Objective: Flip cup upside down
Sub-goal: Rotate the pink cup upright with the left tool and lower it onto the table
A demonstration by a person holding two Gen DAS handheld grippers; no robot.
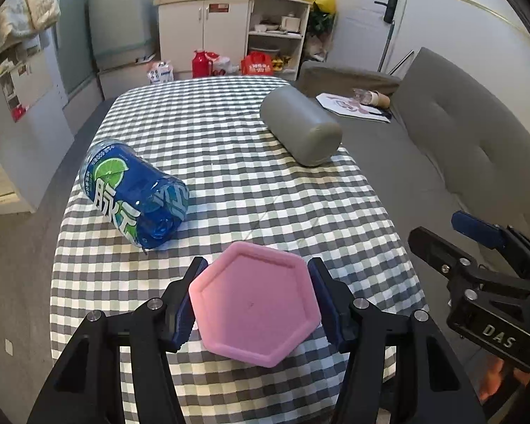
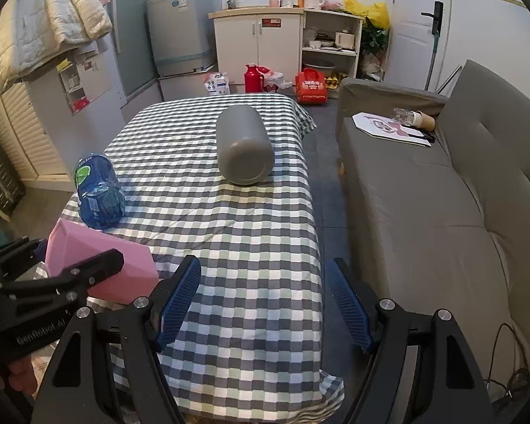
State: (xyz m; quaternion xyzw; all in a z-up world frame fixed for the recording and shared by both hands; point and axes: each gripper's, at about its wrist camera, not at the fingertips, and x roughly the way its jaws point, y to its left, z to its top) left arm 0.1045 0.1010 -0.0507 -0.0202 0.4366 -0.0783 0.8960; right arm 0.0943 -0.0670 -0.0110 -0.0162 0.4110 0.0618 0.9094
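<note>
The desk [image 2: 251,219], covered in a grey-and-white checked cloth, carries three containers. Largest is a grey cylindrical canister [image 2: 244,145] lying on its side toward the far end, its flat end facing the right wrist camera; what it holds cannot be told. In the left wrist view it sits at about 1 o'clock [image 1: 300,125]. Next is a blue plastic bottle [image 1: 134,194] with a lime on its label, also on its side at roughly 10 o'clock in that view, with the see-through blue end nearest the camera; whether it holds liquid cannot be told. The right wrist view has it at 9 o'clock [image 2: 99,192], near the desk's left edge.

The pink hexagonal cup [image 1: 256,304] is at the near end of the desk, clamped between the blue pads of the left tool [image 1: 258,300], one pad pressing each side. A flat recessed hexagonal face points toward the camera. From the right wrist camera the cup [image 2: 99,258] appears at 8 o'clock, partly behind the left tool's black frame.

The right tool [image 2: 265,304] has its jaws spread wide with nothing between them, above the near right part of the desk and well apart from the cup.
</note>
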